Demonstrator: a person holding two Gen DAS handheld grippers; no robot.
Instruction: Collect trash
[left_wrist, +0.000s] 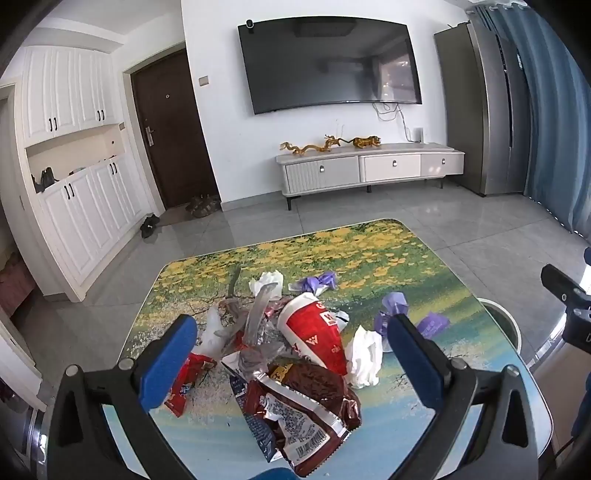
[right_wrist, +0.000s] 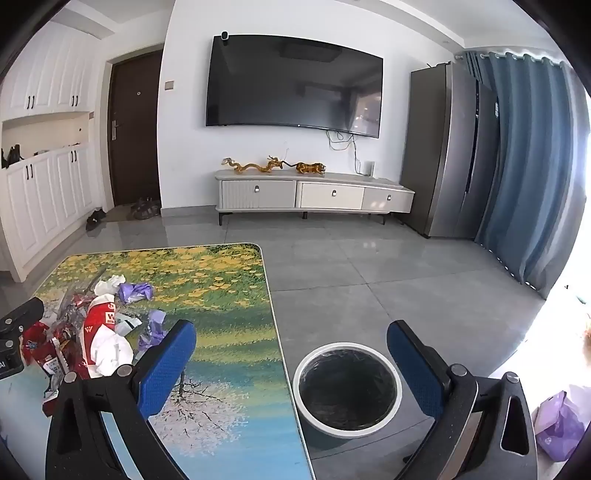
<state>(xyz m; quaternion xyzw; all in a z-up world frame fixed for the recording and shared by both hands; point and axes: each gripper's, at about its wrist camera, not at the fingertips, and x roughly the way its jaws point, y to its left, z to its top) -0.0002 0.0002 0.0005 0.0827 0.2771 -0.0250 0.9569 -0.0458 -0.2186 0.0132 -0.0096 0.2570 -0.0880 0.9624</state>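
A pile of trash lies on the painted table (left_wrist: 388, 254): a red paper cup (left_wrist: 314, 332) on its side, a brown snack wrapper (left_wrist: 306, 410), a red wrapper (left_wrist: 186, 380), white tissues (left_wrist: 364, 356), clear plastic (left_wrist: 255, 321) and purple wrappers (left_wrist: 393, 306). My left gripper (left_wrist: 291, 350) is open above the pile, its blue fingers either side of it, holding nothing. My right gripper (right_wrist: 291, 354) is open and empty over the table's right edge (right_wrist: 275, 332), above a white-rimmed bin (right_wrist: 347, 387) with a dark liner on the floor. The pile shows at the left in the right wrist view (right_wrist: 96, 332).
The bin's rim also shows by the table's right edge in the left wrist view (left_wrist: 506, 317). A purple bag (right_wrist: 557, 424) lies on the floor at the far right. Grey tile floor, a TV cabinet (right_wrist: 314, 195), a fridge (right_wrist: 447, 155) and curtains stand beyond.
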